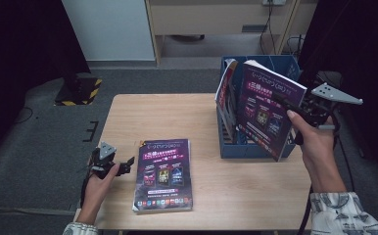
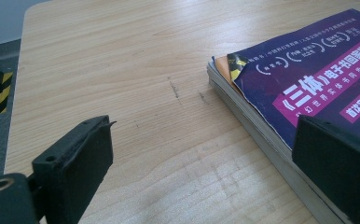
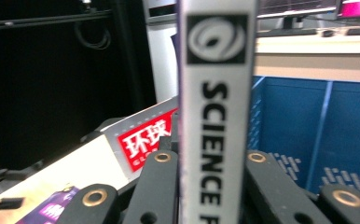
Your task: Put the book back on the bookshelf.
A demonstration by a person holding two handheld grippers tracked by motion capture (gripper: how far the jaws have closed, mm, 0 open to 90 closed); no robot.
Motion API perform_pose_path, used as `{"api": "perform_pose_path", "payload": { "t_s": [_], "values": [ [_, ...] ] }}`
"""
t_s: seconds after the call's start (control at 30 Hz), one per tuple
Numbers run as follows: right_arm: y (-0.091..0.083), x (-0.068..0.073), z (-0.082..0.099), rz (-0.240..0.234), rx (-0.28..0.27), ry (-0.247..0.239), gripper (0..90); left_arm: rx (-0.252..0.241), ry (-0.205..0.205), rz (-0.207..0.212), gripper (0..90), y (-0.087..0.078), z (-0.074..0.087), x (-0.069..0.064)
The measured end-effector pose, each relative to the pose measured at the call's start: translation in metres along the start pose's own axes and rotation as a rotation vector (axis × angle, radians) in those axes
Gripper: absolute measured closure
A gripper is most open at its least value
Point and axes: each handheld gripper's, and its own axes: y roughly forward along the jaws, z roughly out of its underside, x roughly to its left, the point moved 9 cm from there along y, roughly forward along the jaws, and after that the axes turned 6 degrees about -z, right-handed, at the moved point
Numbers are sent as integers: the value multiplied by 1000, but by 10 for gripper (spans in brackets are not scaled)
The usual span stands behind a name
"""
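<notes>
Magazine upright, pinched by right gripper | blue box directly below | left gripper spread, beside stack

Table: light wood, pale top.
Stack of magazines: flat near front edge, purple cover up.
Left gripper: low at stack's left side, jaws apart, pointing toward stack.
Blue file box: at table's right part, one magazine upright inside.
Held magazine: purple cover, tilted, above box.
Right gripper: clamped on held magazine's right edge.
</notes>
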Motion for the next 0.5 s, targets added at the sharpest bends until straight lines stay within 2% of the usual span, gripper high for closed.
{"api": "perform_pose_path", "payload": {
  "t_s": [0.2, 0.5],
  "values": [
    [-2, -9, -3, 37, -14, 17, 823, 0, -3, 2, 50, 0, 0, 0],
    [-7, -21, -4, 97, -10, 17, 823, -1, -3, 2, 50, 0, 0, 0]
  ]
}}
